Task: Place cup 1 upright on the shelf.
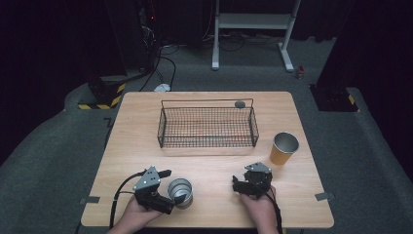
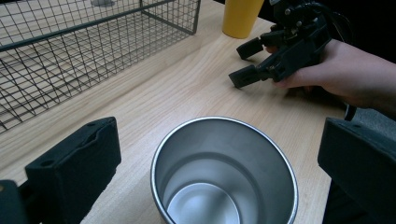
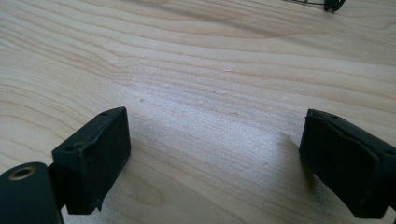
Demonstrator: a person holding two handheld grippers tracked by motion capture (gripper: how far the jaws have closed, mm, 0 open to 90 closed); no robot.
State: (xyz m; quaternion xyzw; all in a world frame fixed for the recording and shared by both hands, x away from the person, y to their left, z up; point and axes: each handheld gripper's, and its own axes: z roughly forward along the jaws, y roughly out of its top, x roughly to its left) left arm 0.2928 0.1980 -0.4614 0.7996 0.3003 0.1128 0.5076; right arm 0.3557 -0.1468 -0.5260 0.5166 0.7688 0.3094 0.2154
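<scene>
The steel cup (image 1: 180, 192) stood upright near the front edge of the table (image 1: 214, 165), empty, and the left gripper (image 1: 176, 191) had its jaws spread wide to either side of it, not touching the wall as far as the left gripper view showed (image 2: 224, 172). Nothing was gripped yet. The right gripper (image 1: 237, 184) rested low over bare wood to the right, its jaws also wide apart and holding nothing (image 3: 215, 154). Behind both sat the wire basket (image 1: 208, 127), with a small dark disc (image 1: 239, 104) at its far rim, and a yellow cup (image 1: 283, 148) stood off to the right, well apart from the basket. The likely trouble lay in the closing. The steel cup was smooth, round and light, so if the jaws met it off-centre, one pad would probably touch first and push it sideways, or tip it toward the near edge. A grip taken high at the rim could let the cup swing or slip out on the lift; too little squeeze on polished metal would do the same. If the cup were bound for the basket, its wire wall would also need clearing, or the base could catch and knock the cup loose.
</scene>
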